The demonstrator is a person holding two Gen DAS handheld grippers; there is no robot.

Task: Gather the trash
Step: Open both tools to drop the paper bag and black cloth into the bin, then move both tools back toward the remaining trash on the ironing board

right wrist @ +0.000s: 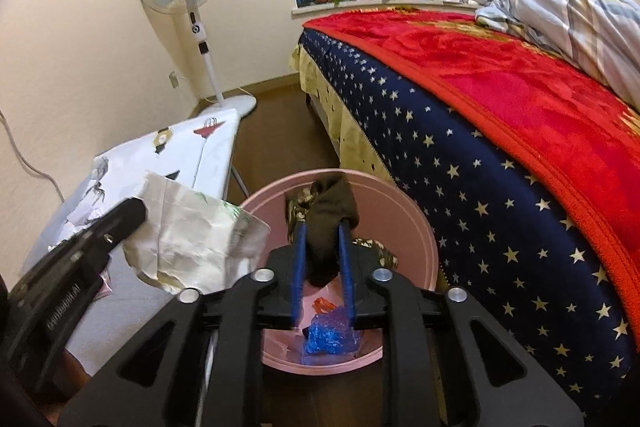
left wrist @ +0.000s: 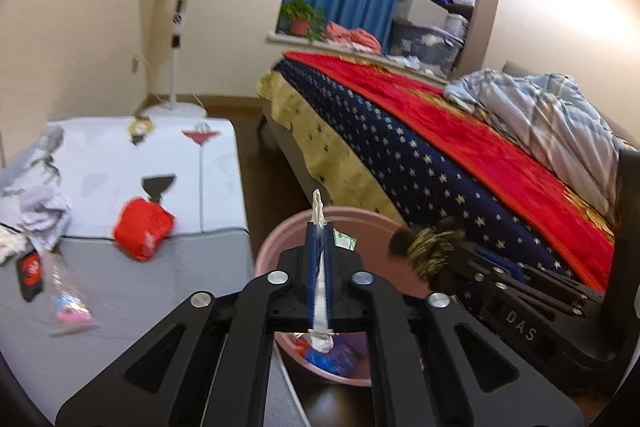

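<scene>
A pink bin stands on the floor between the low table and the bed, with blue plastic trash inside. My left gripper is shut on a crumpled white wrapper, held over the bin's near rim. My right gripper is shut on a dark brown and gold patterned wrapper above the bin. On the table lie a red packet and a clear bag with pink contents.
The low table carries a white printed cloth, crumpled tissue and a black-red item. The bed with red and starred blankets fills the right. A standing fan is by the far wall.
</scene>
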